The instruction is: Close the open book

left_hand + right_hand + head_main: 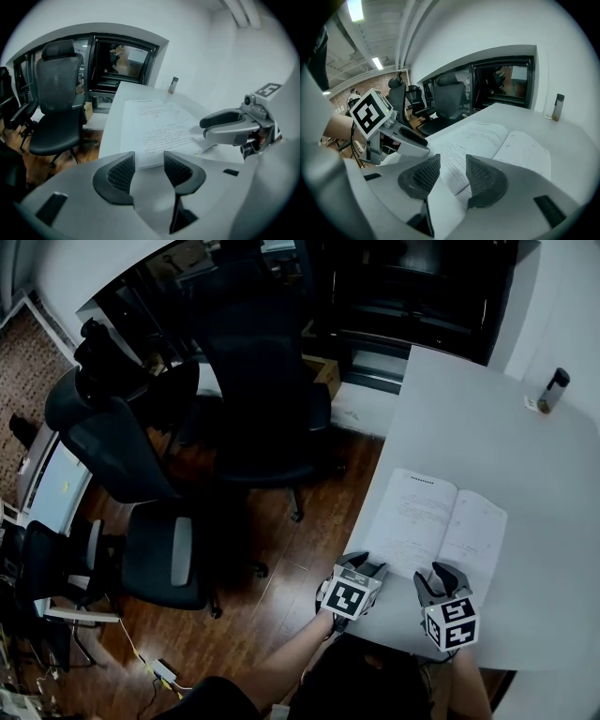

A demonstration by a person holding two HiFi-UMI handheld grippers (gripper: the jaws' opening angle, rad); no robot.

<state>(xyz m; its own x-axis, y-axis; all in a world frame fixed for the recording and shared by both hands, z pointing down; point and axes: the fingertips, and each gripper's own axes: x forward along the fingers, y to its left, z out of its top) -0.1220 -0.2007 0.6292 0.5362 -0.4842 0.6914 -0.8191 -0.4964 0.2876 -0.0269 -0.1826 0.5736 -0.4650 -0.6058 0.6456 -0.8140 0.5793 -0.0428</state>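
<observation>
Nearest the lens, the left hand-held gripper, grey plastic with black ribbed pads, has its jaws standing apart and nothing between them. The right hand-held gripper, of the same build, is likewise parted and empty. Just ahead of both lies the open white paper book, flat on the pale grey counter. Its left page is in front of the left one and its right page in front of the right one. This looks like the approach, with no page gripped yet. Next, one jaw likely has to slip under an outer page edge, pinch it and swing that half over the spine.
</observation>
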